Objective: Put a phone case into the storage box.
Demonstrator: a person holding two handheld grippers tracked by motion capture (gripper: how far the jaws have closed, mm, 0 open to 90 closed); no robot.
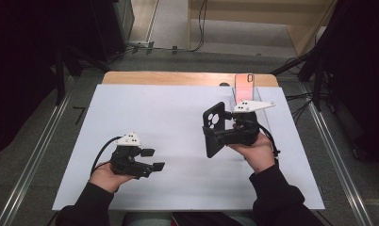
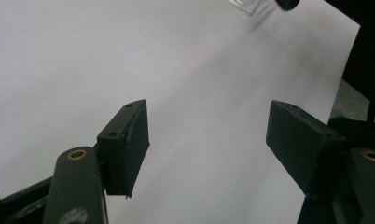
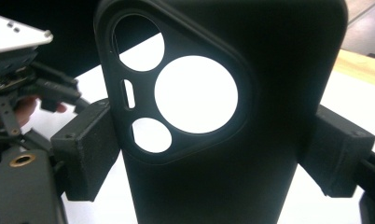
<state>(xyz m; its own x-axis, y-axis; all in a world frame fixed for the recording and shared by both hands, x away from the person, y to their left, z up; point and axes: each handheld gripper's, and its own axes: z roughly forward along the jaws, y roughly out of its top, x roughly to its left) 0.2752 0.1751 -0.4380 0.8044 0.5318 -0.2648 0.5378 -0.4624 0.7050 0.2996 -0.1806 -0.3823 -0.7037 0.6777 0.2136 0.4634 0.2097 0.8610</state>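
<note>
High view, catalogue of the tabletop. Black phone case (image 1: 214,128): held upright above the right half of the white tabletop (image 1: 168,113), nearer the far edge than the near one, camera cut-out uppermost. Right tool (image 1: 221,135): clamped across the case's two long edges, below the cut-out. Left tool (image 1: 153,159): low over the near left part of the tabletop, jaws spread wide, nothing between them. Phone (image 1: 244,87): propped upright in a clear stand at the far right edge, screen glowing pinkish.

Right gripper view. Phone case (image 3: 223,121): back face towards the lens, one large round hole, two smaller ones and a narrow slot; a black pad (image 3: 85,154) pressed on each side edge.

Left gripper view. Left tool (image 2: 206,144): pads well apart over bare white surface.

Handling, by judgement: light, thin-walled, probably flexible rubbery plastic; matt surface likely to give fair grip; liable to bow or twist if squeezed hard across its width. Best hold on the long edges, well clear of the thin bridges around the cut-out. Not fragile.

Hard to make out: inner face and lower end of the case cut off in the right gripper view; material and stiffness unconfirmed; stand at the far edge barely visible; dark surroundings unreadable.
</note>
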